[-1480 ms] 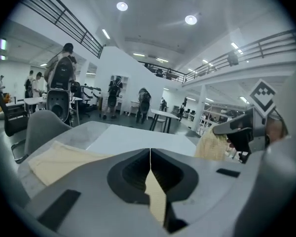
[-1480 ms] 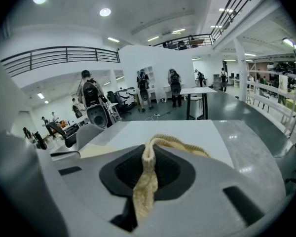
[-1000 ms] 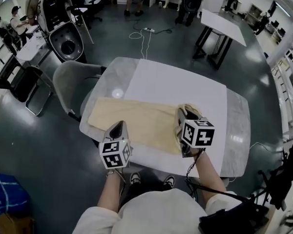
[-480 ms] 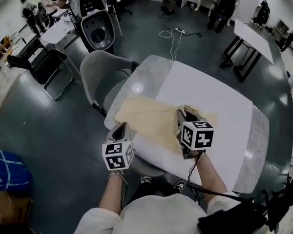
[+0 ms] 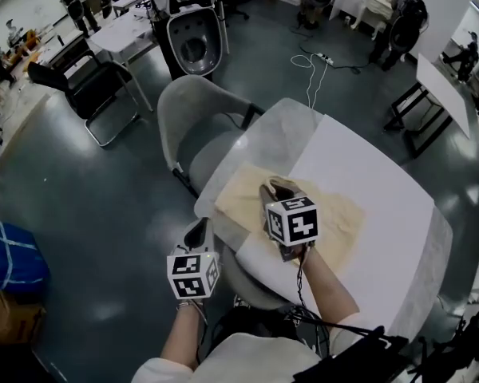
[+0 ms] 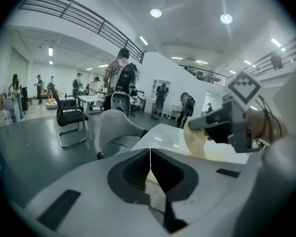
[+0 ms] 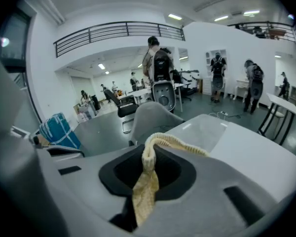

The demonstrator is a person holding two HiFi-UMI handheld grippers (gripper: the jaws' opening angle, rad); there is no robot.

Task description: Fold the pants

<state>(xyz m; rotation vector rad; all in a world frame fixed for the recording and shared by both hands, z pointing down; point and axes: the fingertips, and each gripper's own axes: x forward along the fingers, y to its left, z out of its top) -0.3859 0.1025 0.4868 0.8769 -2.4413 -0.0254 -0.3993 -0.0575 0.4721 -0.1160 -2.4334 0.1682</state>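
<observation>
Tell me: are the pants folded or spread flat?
Mid-fold: the right gripper holds one end of the pants raised above the rest, flat on the table.

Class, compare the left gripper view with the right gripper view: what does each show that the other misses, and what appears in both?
Only the left gripper view: the left gripper, its fingers shut together on nothing, and the right gripper seen from the side, with the pants hanging from it. Only the right gripper view: the pants pinched between the right gripper's own fingers, seen head-on. Both: the grey chair, the white table and people standing beyond.
</observation>
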